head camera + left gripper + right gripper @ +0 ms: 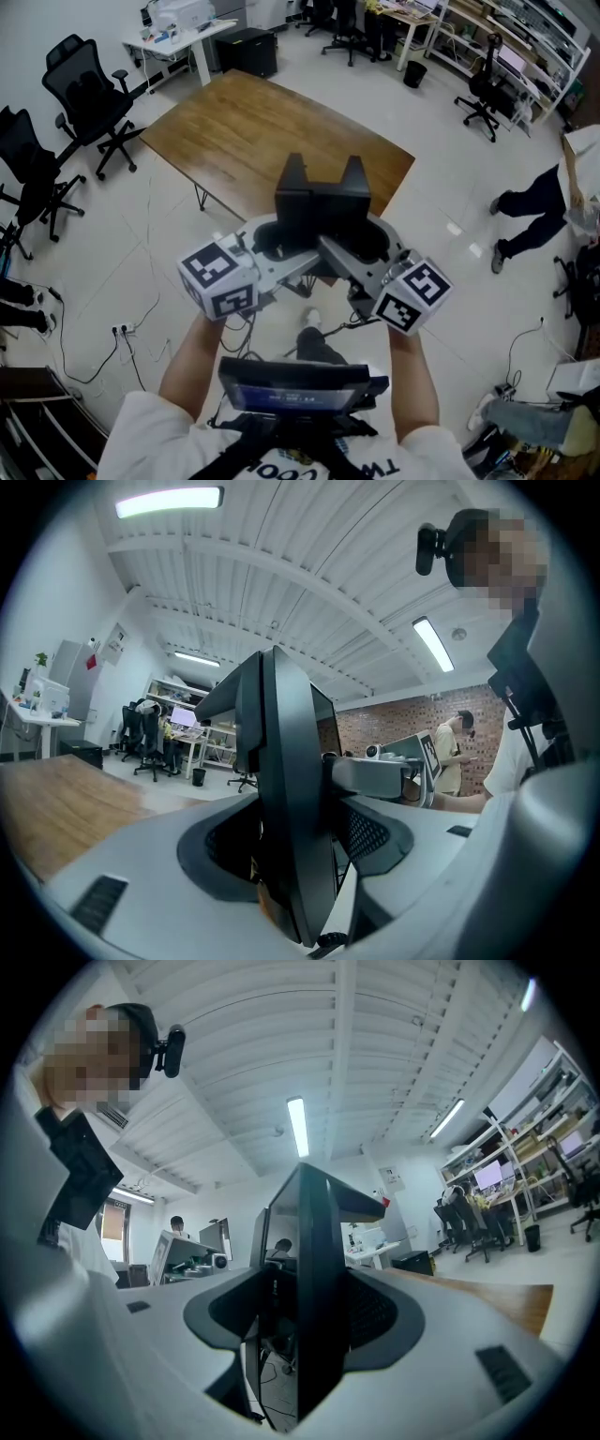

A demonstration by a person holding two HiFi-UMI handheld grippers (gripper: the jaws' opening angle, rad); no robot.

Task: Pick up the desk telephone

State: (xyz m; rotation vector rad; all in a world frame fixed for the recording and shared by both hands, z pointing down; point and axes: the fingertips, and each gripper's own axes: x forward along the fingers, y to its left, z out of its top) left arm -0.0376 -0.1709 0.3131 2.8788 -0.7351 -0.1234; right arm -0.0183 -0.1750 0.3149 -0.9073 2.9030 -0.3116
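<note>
The desk telephone (323,202) is a black body with two raised prongs on top, held in the air in front of the person, past the wooden table's near corner. My left gripper (277,242) grips it from the left and my right gripper (370,242) from the right, the two grey jaw pairs meeting under it. In the left gripper view the telephone (291,799) stands edge-on as a thin black slab between the jaws of the left gripper (300,855). The right gripper view shows the same slab (319,1288) clamped in the right gripper (314,1335). Its underside is hidden.
A wooden table (272,131) stands just beyond the telephone. Black office chairs (89,89) are at the left and cables (141,328) trail over the white floor. A person (534,206) stands at the right. A white desk (178,33) and shelves line the back.
</note>
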